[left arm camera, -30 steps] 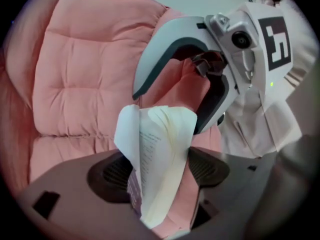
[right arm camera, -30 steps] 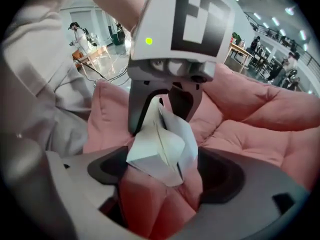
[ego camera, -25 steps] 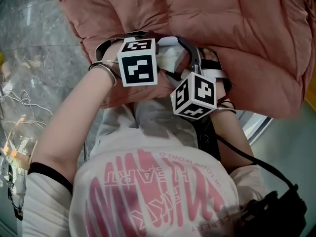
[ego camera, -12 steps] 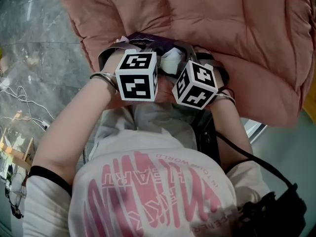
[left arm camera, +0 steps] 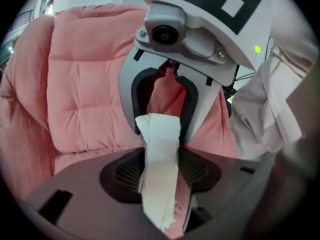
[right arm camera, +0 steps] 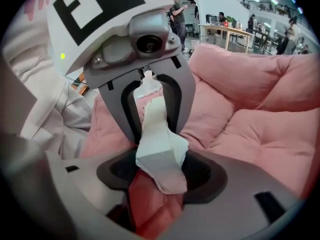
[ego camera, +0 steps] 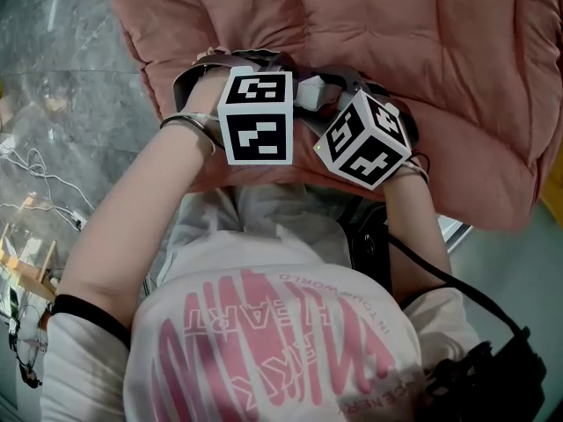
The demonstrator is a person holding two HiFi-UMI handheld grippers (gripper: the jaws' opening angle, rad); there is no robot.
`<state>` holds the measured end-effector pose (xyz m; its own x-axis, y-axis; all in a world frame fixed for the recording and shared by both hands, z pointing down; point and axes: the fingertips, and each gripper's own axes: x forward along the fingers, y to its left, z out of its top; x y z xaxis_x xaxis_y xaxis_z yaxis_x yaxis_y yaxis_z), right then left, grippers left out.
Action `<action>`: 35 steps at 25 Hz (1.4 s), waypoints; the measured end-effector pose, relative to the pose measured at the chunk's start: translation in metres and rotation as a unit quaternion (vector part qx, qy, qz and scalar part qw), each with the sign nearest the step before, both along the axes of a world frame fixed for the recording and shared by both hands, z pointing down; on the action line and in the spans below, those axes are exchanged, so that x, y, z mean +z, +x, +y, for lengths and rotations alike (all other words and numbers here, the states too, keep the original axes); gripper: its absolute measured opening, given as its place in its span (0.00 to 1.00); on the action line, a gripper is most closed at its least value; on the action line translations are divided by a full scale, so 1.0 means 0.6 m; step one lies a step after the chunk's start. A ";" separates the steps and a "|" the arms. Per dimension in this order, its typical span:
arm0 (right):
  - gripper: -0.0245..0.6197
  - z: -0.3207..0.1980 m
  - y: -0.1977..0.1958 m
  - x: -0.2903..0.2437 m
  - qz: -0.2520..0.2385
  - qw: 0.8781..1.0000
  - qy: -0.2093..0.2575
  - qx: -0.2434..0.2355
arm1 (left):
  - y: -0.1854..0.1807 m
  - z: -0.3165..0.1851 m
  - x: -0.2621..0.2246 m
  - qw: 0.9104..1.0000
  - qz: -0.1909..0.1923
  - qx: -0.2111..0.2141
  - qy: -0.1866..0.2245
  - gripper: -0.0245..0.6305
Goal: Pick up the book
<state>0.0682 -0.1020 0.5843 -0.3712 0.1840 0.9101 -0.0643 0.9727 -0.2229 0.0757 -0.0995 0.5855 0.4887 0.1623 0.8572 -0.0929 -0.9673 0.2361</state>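
Left gripper view shows the left gripper [left arm camera: 159,186] with its jaws pressed on one end of the book [left arm camera: 160,149]. They have just been closing, and the white block of pages stands upright between them. The right gripper view gives the same picture from the other end: the right gripper [right arm camera: 160,176] has its jaws closed on the book too, also after just closing. The pale page edges rise between them, with a reddish part showing below.

Each gripper faces the other, so the book is clamped from both ends and sits between the two, near the person's body. In the head view the two marker cubes hide most of it. The left cube [ego camera: 257,117] and the right cube [ego camera: 365,139] stand close together, and only a small pale piece shows in the gap between them. A bracelet [ego camera: 198,126] sits on the left wrist.

Under and beyond the grippers spreads a pink quilted cushion [ego camera: 422,51], filling the far and right side of the head view. To the left lies a grey marbled floor [ego camera: 70,69], with thin cables [ego camera: 44,192] further left. Nearest the camera is the person's white shirt [ego camera: 264,323] with pink print. Far off in the right gripper view stands a table [right arm camera: 227,31] with people around it.
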 end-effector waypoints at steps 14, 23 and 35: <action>0.46 0.032 -0.010 0.058 0.033 0.994 0.034 -0.101 | -0.051 0.025 0.083 0.996 -0.089 0.004 0.022 0.40; 0.46 0.002 -0.005 0.062 0.034 0.995 0.036 -0.088 | -0.047 -0.011 0.097 0.997 -0.043 -0.056 0.036 0.32; 0.33 -0.015 -0.045 0.009 -0.008 0.995 0.073 -0.072 | -0.071 -0.012 0.057 0.996 -0.025 -0.072 0.048 0.30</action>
